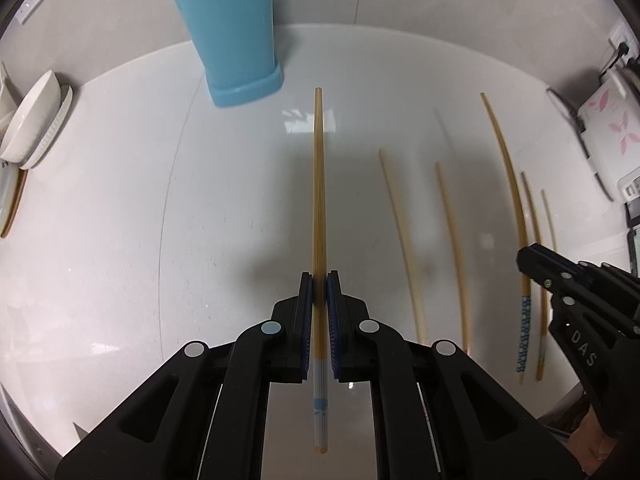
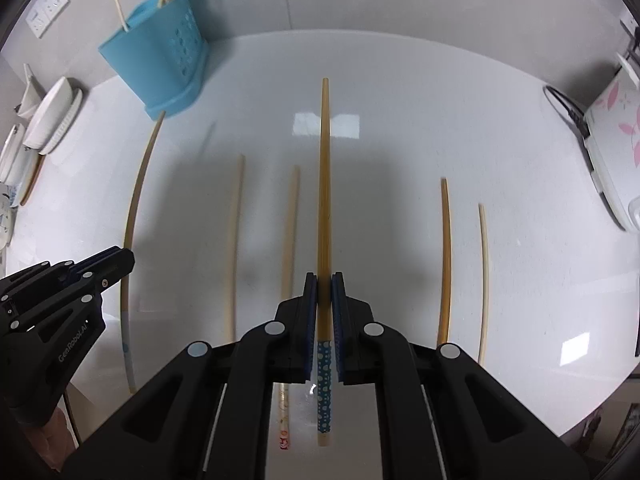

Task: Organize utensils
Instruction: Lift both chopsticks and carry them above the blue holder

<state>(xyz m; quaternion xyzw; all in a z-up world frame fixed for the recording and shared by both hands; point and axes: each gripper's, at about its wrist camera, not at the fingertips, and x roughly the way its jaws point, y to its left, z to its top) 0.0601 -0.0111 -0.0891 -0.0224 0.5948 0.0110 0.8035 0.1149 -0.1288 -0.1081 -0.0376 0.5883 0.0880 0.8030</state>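
Left wrist: my left tongs (image 1: 320,286) clamp a chopstick (image 1: 318,184).
My right tongs (image 2: 325,286) clamp another stick (image 2: 325,184); holder (image 1: 234,40) ahead-left.

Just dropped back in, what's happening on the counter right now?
A person holds a gripper in each hand, and each is shut on one chopstick. The left gripper clamps the chopstick with the pale striped end; the right gripper clamps the blue dotted chopstick. Four more loose chopsticks lie on the white counter. The blue utensil holder stands at the back, already holding a few sticks.
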